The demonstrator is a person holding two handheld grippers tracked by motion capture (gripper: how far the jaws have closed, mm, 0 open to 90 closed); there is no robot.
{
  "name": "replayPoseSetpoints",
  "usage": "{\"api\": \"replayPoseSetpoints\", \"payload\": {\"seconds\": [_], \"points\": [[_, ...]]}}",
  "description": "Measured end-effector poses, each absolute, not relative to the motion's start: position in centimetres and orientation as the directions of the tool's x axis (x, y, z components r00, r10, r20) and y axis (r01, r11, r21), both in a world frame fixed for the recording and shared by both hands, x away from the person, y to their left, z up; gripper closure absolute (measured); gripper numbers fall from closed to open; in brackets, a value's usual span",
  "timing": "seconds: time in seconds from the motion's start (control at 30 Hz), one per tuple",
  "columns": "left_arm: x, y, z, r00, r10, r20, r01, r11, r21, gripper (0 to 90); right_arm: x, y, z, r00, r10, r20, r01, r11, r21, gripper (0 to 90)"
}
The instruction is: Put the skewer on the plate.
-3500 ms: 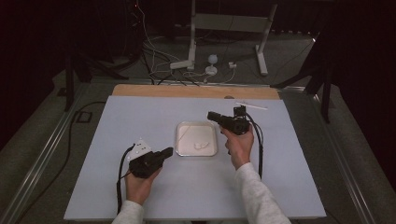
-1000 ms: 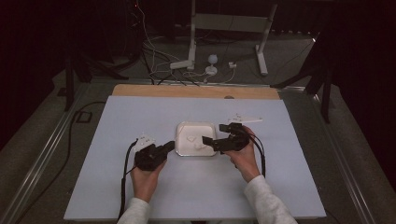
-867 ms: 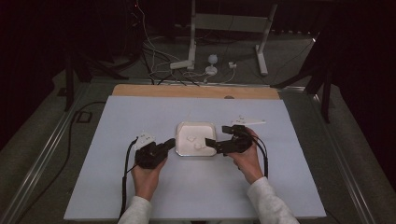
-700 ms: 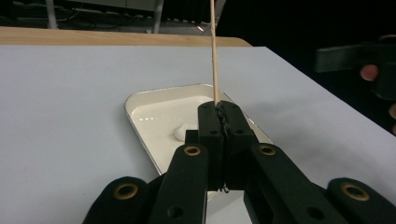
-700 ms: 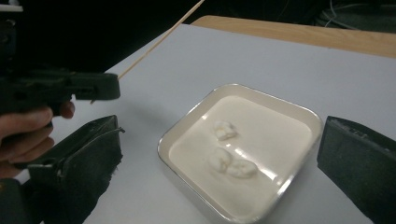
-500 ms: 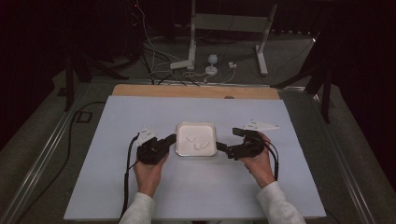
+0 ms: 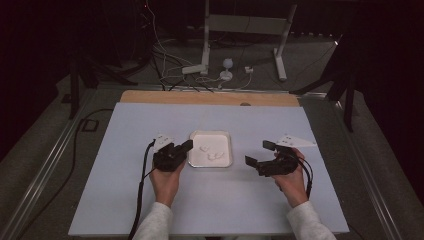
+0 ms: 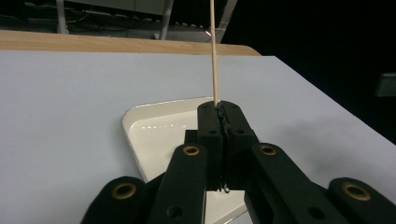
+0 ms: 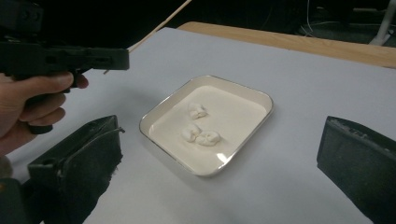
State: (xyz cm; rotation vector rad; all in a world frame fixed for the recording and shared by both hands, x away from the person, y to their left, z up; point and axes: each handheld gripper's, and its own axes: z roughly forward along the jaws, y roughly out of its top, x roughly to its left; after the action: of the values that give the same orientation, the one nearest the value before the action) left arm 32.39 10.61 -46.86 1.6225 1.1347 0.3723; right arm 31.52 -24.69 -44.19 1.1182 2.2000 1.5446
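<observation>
Wooden and thin, a skewer [image 8: 214, 46] stands clamped between the shut jaws of the left gripper [image 7: 186, 145], its long axis running up toward the top of the left gripper view, seemingly readied to spear the white pieces [image 9: 198, 127] in the square tray [image 7: 226, 136] at frame centre. At right, the right gripper [image 7: 261, 152] waits with jaws spread wide and empty, facing the tray.

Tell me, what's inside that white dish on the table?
Three small white lumps lie loose in the white dish, near its middle. In the left gripper view, the left hand-held gripper covers part of the dish floor.
</observation>
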Motion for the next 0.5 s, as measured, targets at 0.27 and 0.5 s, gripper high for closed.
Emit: {"api": "replayPoseSetpoints", "payload": {"seconds": [0.27, 0.5], "points": [[33.0, 9.9, -47.2, 0.490, 0.821, -0.292, 0.488, 0.019, 0.873, 89.0, 30.8, -26.2, -45.0, -0.686, 0.688, 0.237, 0.449, 0.145, 0.882, 0.0], [33.4, 9.1, -47.7, 0.490, 0.821, -0.295, 0.497, 0.015, 0.868, 88.9, 29.9, -27.8, -45.7, -0.680, 0.695, 0.234, 0.448, 0.141, 0.883, 0.0]]}}
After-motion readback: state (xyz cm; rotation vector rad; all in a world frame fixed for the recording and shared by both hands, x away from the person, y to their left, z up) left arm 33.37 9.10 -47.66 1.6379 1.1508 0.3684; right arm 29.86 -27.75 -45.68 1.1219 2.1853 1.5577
